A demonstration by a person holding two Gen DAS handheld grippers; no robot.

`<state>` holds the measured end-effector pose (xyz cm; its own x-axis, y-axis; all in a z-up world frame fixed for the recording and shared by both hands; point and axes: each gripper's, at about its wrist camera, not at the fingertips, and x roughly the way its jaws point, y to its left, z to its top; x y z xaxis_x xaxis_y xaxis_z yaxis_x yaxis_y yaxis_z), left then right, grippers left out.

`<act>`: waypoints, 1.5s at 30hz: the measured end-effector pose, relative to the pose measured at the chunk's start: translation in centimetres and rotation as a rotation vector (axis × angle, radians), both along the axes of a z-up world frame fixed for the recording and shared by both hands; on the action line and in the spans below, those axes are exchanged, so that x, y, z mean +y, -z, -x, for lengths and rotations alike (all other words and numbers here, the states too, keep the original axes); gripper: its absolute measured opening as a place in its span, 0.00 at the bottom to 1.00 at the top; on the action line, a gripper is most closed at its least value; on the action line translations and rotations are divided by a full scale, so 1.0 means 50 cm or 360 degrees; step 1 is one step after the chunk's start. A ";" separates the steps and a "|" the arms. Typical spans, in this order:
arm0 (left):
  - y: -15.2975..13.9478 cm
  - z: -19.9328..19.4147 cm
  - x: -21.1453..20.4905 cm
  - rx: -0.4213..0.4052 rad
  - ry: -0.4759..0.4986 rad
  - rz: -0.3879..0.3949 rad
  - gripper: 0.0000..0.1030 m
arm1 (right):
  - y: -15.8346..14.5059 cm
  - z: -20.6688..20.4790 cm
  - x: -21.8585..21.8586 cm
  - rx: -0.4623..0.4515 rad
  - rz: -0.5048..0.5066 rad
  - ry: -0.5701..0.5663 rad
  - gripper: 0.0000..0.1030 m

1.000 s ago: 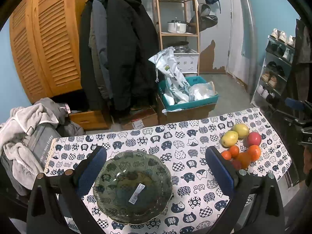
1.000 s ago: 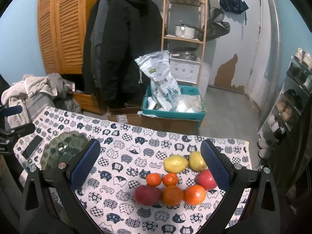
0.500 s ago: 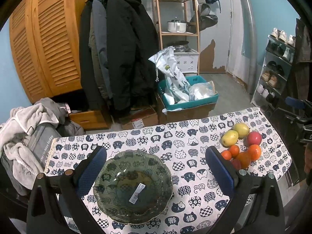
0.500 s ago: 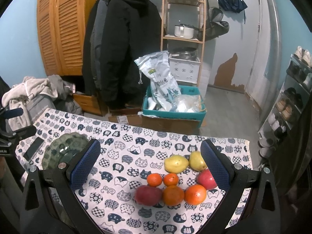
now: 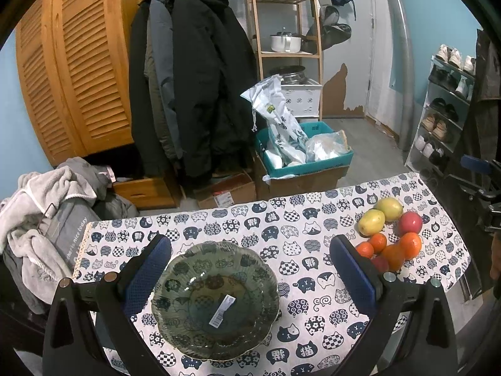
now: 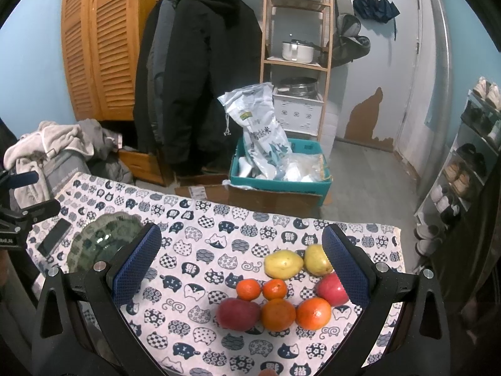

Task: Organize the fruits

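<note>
My left gripper [image 5: 249,272] gapes wide over the green bowl [image 5: 216,300], whose barcode sticker [image 5: 221,310] is unreadable. My right gripper [image 6: 239,264], equally wide, holds nothing above the fruits [image 6: 281,294].

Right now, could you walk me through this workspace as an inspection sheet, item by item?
Surface: table under a cat-print cloth.
Job's things: green glass bowl, empty except a barcode sticker; fruit cluster apart from it: two yellow pears, two small tangerines, two oranges, two red apples.
Clutter: dark phone beside the bowl.
Grippers: left gripper open, hovering over the bowl; right gripper open, above the fruit; both empty.
Cables: nothing seen.
Surroundings: hanging coats, wooden shelf, teal crate with bags, laundry pile, shoe rack.
</note>
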<state>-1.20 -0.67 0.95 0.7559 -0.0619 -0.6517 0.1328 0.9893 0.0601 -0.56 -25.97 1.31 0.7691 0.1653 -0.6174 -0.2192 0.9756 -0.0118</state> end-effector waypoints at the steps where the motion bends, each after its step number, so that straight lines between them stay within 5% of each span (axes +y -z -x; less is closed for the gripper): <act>1: 0.000 0.000 0.000 0.0000 -0.0002 -0.0002 0.99 | 0.000 0.000 0.000 -0.0001 0.0002 0.0001 0.98; 25: 0.008 -0.012 -0.012 0.0022 0.0050 -0.0017 0.99 | 0.003 0.005 -0.013 0.0004 -0.0014 0.0014 0.98; 45: 0.094 -0.092 -0.187 0.0363 0.0323 0.0081 0.99 | 0.045 -0.026 -0.150 0.0076 -0.0033 0.0236 0.98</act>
